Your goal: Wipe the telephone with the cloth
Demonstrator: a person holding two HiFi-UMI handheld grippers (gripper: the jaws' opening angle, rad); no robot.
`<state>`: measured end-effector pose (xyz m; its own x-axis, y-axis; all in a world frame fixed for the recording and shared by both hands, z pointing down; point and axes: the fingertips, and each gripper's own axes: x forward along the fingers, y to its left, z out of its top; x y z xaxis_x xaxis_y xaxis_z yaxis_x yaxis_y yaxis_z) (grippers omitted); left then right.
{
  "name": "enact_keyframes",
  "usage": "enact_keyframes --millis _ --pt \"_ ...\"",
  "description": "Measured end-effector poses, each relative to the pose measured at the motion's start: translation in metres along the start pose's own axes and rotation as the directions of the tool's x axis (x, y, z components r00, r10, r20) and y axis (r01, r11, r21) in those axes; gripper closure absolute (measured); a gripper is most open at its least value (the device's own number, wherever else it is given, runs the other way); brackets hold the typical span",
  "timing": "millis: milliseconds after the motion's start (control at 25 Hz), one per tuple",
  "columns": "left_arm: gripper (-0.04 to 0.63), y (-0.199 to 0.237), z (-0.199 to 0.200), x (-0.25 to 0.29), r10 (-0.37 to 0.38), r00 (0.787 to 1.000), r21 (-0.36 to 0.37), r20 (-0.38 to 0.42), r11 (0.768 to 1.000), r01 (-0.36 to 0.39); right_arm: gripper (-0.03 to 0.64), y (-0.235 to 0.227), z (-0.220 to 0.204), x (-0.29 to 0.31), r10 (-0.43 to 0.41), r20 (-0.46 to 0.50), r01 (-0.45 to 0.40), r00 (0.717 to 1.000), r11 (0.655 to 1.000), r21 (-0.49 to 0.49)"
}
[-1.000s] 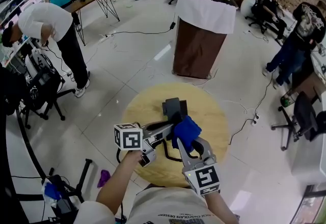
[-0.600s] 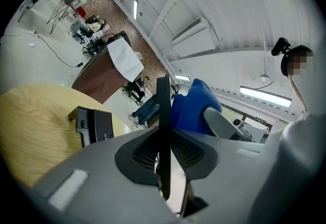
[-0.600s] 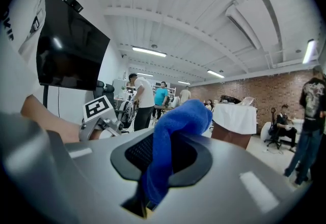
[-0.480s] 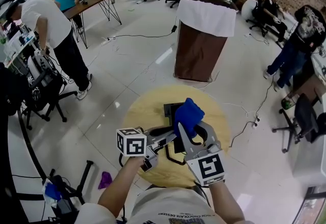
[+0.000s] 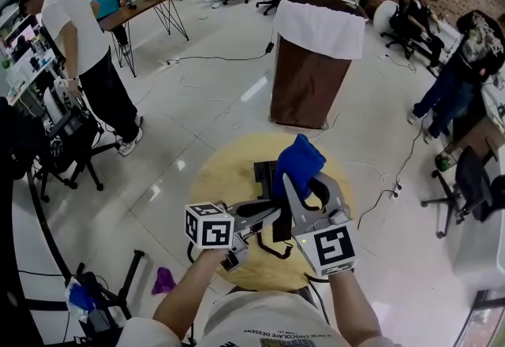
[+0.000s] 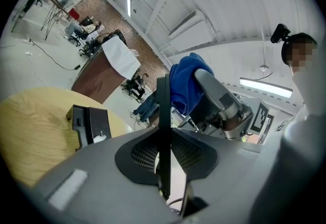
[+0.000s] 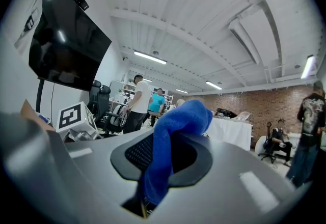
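1. The right gripper [image 7: 164, 159] clamps the blue cloth [image 7: 175, 123] at frame centre. The cloth looks soft and light, best pinched mid-fold.
2. The left gripper [image 6: 164, 162] nips the thin black handset [image 6: 163, 111]. It looks stiff and probably slippery, so hold it mid-length.
3. The telephone base [image 6: 90, 125] sits left of centre on the table [image 6: 30, 136].

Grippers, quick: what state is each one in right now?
Left gripper: shut on the black telephone handset.
Right gripper: shut on the blue cloth.

Head view looks steeply down on the table [image 5: 221, 176]; both gripper views face level, sharing the cloth [image 6: 183, 85].
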<state>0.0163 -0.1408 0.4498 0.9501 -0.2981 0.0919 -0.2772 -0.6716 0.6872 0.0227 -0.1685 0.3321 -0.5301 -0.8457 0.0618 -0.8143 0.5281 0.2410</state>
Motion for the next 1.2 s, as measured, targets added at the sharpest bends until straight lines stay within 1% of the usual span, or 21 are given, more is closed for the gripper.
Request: enact_keyframes --millis 160,280,400,520,640,800,1000,1200 --pt "0.534 -0.003 0.001 0.002 0.004 1.0 0.013 0.001 1.0 -0.004 0.554 -0.005 0.007 0.0 -0.006 0.004 0.006 1.0 1.0 -0.008" --pt "0.532 -0.002 0.002 0.003 0.023 1.0 0.02 -0.001 1.0 -0.023 0.554 -0.001 0.017 -0.002 0.0 0.032 0.0 0.999 1.0 -0.015" --pt "0.532 0.0 0.004 0.004 0.053 0.999 0.029 -0.006 0.998 -0.053 0.554 0.02 0.031 -0.005 0.053 0.066 -0.051 0.996 0.998 -0.027" --pt "0.532 -0.001 0.006 0.008 0.081 0.997 0.063 -0.017 0.995 -0.08 0.554 0.046 0.023 -0.001 0.124 0.03 -0.123 0.992 0.992 -0.025" --pt "0.532 -0.003 0.004 0.01 0.101 0.995 0.095 -0.028 0.991 -0.098 0.554 0.058 0.01 0.003 0.146 -0.006 -0.146 0.989 0.989 -0.02" --pt "0.532 -0.004 0.004 0.008 0.128 0.991 0.137 -0.045 0.983 -0.121 0.554 0.063 0.005 0.006 0.157 -0.022 -0.157 0.987 0.987 -0.015" --pt "0.534 -0.005 0.0 0.007 0.137 0.989 0.167 -0.059 0.978 -0.125 0.554 0.061 0.001 0.011 0.147 -0.031 -0.147 0.989 0.989 -0.024" --pt "0.533 -0.005 0.0 0.003 0.139 0.989 0.17 -0.058 0.977 -0.128 0.554 0.049 0.009 0.015 0.124 -0.01 -0.124 0.992 0.992 -0.029"
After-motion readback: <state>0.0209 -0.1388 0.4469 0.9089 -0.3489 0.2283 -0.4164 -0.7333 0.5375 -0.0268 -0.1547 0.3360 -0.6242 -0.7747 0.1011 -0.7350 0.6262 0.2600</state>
